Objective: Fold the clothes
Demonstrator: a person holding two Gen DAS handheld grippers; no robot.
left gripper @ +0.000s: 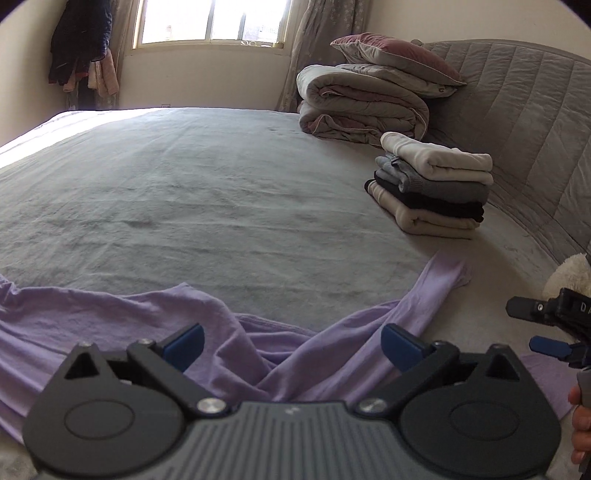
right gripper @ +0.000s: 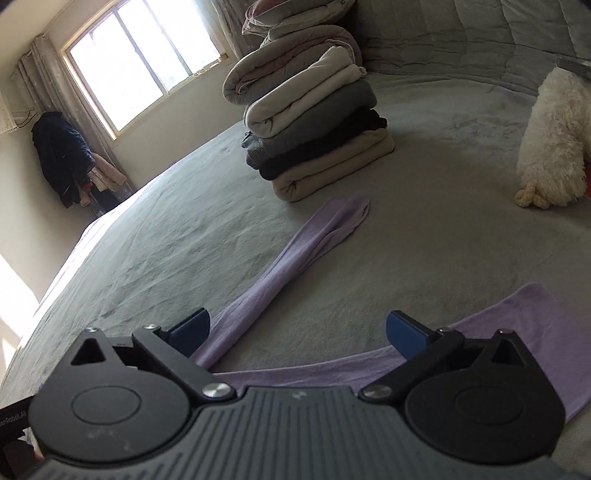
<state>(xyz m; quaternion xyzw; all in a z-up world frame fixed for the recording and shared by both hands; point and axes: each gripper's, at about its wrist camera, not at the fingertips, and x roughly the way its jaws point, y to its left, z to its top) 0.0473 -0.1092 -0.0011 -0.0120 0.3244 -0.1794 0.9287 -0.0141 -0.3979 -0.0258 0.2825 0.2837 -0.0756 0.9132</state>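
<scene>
- Both your left gripper (left gripper: 291, 345) and right gripper (right gripper: 297, 332) gape wide, holding nothing.
- The lilac top (left gripper: 110, 325) lies rumpled along the bed (left gripper: 184, 184)'s near edge (sleeve (right gripper: 295, 251) twisted); grab blindly and you pinch doubled layers.

Big bed (left gripper: 166, 192) with a grey cover, and a padded grey headboard (left gripper: 524, 110) running along the right side. Up in the far corner there's a rolled-up duvet (left gripper: 354, 103) with a pinkish pillow (left gripper: 395, 55) sitting on top. Sunny window (left gripper: 210, 20) with patterned curtains (left gripper: 321, 37), plus a dark jacket (right gripper: 61, 155) hanging in the left corner over some pink stuff. Fluffy white plush toy (right gripper: 554, 136) sits near the headboard.
</scene>
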